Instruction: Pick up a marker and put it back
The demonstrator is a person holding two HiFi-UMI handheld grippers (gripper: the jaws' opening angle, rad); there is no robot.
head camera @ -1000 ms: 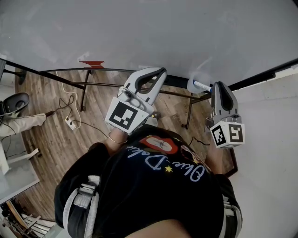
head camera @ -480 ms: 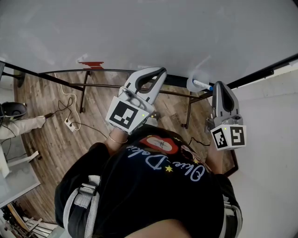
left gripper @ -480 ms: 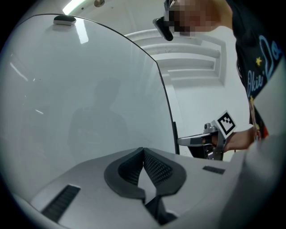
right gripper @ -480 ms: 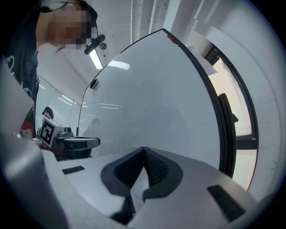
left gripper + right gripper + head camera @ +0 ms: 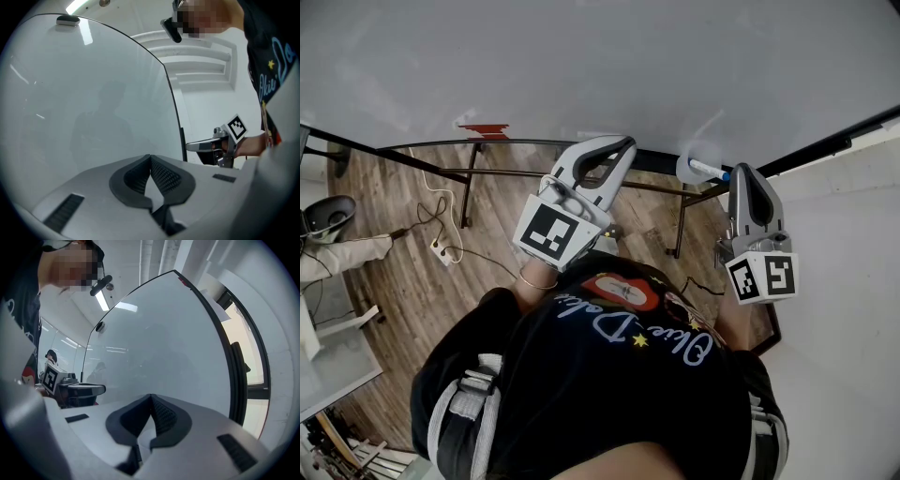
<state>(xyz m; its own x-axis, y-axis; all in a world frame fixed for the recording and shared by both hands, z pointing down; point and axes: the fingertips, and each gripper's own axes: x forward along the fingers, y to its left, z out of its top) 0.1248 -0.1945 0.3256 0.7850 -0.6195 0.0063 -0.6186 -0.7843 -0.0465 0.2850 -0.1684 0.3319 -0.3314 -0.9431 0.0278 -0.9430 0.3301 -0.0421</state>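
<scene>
A white marker with a blue end (image 5: 708,172) lies in a round white holder (image 5: 686,171) at the lower edge of the whiteboard (image 5: 600,66). In the head view my right gripper (image 5: 741,172) points at the board just right of that marker, apart from it. Its jaws are shut with nothing between them, as the right gripper view (image 5: 151,396) shows. My left gripper (image 5: 624,142) is held up near the board's lower edge, left of the marker. It too is shut and empty (image 5: 151,157).
The whiteboard stands on dark metal legs (image 5: 469,192) over a wooden floor. A cable and power strip (image 5: 441,246) lie on the floor at left. A small red object (image 5: 486,128) sits on the board's edge. A white wall (image 5: 853,281) is at right.
The right gripper has shifted a little down and to the right; the marker stays in its holder. The left gripper has not moved.
</scene>
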